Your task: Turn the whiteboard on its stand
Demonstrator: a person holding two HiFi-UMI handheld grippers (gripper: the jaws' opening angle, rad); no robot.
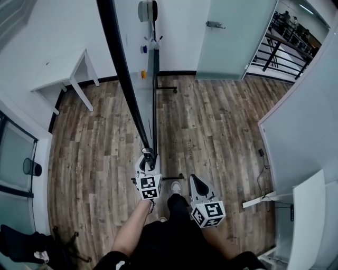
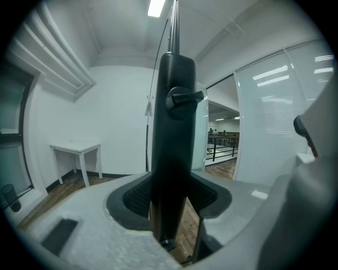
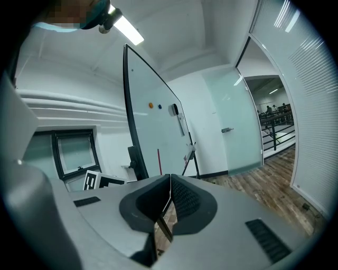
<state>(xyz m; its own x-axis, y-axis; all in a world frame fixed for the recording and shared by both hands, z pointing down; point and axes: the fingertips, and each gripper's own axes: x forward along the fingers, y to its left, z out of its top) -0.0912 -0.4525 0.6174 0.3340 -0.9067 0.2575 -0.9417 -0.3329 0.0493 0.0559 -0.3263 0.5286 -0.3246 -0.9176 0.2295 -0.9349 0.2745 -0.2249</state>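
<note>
- Head view, looking straight down: catching the whiteboard [image 1: 136, 58] edge-on, upright on its stand [image 1: 155, 100], black frame edge running up the middle of the shot.
- Got the left gripper [image 1: 148, 155] clamped on the near end of that black edge. Right gripper [image 1: 195, 180] just right of the whiteboard, apart from it.
- Reading only black-and-white square patterns here, on the left cube [image 1: 149, 186] and the right cube [image 1: 207, 213].
- On the whiteboard's face: a blue magnet [image 1: 143, 49], an orange magnet [image 1: 143, 74] and an eraser [image 1: 147, 10] toward the far end.
- Underfoot, a wood-plank floor [image 1: 211, 121].
- White table [image 1: 60, 76] left of the whiteboard against a white wall, black bin [image 1: 31, 167] further left.
- Frosted glass door [image 1: 232, 37] right of the whiteboard, black railing [image 1: 280, 52] beyond it.
- Left gripper view: staring at a black post [image 2: 171, 132] of the whiteboard filling the gap, both pads pressed against it.
- Black knob [image 2: 185, 97] poking out to the right, higher up the post.
- White table again to the left of the whiteboard's post, railing and a glass wall with blinds [image 2: 274, 116] to the right, strip light [image 2: 157, 7] overhead.
- Right gripper view: jaws clenched pad to pad.
- Whiteboard standing tall ahead and left, showing both magnets and the eraser on its face.
- Dark-framed window [image 3: 74, 153] left of the whiteboard, door and plank floor to the right.
- Left cube peeking in at the whiteboard's near edge.
</note>
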